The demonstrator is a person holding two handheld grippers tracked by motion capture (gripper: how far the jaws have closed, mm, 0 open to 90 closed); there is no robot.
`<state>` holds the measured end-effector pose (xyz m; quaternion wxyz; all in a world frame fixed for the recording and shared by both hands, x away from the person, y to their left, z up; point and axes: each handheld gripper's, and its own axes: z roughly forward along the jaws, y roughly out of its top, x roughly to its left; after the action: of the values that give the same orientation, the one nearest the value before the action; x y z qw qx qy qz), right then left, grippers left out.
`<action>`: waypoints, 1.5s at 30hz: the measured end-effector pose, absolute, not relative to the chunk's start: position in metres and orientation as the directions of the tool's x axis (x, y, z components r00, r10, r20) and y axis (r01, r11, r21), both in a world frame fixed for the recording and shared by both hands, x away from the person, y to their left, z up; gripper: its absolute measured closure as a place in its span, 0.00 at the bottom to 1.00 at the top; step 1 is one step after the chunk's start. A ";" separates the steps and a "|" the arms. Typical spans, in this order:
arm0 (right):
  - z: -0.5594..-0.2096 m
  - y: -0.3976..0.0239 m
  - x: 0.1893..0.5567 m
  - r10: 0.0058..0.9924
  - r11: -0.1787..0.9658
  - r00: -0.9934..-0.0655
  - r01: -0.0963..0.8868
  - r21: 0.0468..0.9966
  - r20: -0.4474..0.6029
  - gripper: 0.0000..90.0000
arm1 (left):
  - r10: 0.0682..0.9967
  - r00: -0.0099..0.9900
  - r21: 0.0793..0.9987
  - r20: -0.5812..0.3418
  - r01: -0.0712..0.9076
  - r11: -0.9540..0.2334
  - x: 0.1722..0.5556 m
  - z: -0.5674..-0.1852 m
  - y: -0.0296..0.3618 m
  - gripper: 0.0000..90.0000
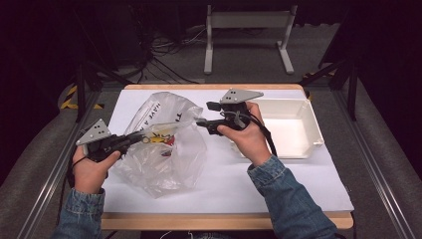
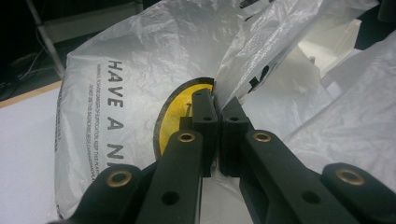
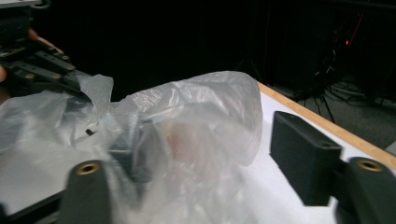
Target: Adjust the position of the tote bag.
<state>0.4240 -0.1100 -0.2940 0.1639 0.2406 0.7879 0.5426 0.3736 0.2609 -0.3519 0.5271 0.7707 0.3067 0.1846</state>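
Note:
A thin clear plastic bag with black lettering and a yellow round print lies crumpled on the white table top. My left gripper comes in from the left, and its jaws are shut on a fold of the bag's edge. My right gripper faces it from the right at the bag's upper rim. In the right gripper view its jaws stand wide apart; the bag's film drapes over one jaw and veils it, while the other jaw is bare. The left gripper shows farther off there.
A white rectangular plastic bin stands on the table's right side, just behind my right hand. The table's wooden edge runs along the front. A white frame stand and cables are on the floor beyond the table.

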 end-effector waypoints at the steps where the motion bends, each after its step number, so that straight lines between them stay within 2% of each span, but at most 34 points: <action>1: -0.293 -0.111 0.421 0.555 0.300 -0.832 0.187 0.935 -0.012 0.30 | 0.667 0.744 0.926 -0.042 0.279 -0.253 0.373 -0.352 0.260 0.97; 5: -0.292 -0.113 0.409 0.527 0.315 -0.849 0.147 0.937 -0.044 0.23 | 0.662 0.749 0.926 -0.032 0.272 -0.263 0.373 -0.351 0.257 0.97; 14: -0.296 -0.115 0.406 0.484 0.388 -0.875 0.218 0.895 0.004 0.14 | 0.678 0.735 0.940 -0.013 0.240 -0.242 0.368 -0.346 0.257 0.98; 19: -0.300 -0.113 0.402 0.448 0.423 -0.894 0.213 0.881 0.001 0.08 | 0.687 0.726 0.944 -0.010 0.234 -0.233 0.368 -0.346 0.258 0.98; 31: -0.306 -0.113 0.395 0.349 0.555 -0.937 0.175 0.814 -0.036 0.09 | 0.725 0.688 0.957 -0.033 0.231 -0.176 0.367 -0.344 0.265 0.99; 39: -0.311 -0.136 0.391 0.452 0.446 -0.892 0.194 0.874 -0.032 0.06 | 0.742 0.668 0.958 -0.050 0.243 -0.154 0.368 -0.346 0.272 0.98; 45: -0.335 -0.146 0.393 0.510 0.438 -0.860 0.240 0.867 -0.020 0.06 | 0.754 0.654 0.957 -0.060 0.252 -0.143 0.368 -0.348 0.276 0.97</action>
<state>0.3930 -0.1464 -0.3346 0.1407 0.2243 0.8361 0.4805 0.3685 0.2760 -0.3483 0.5539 0.7214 0.3486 0.2263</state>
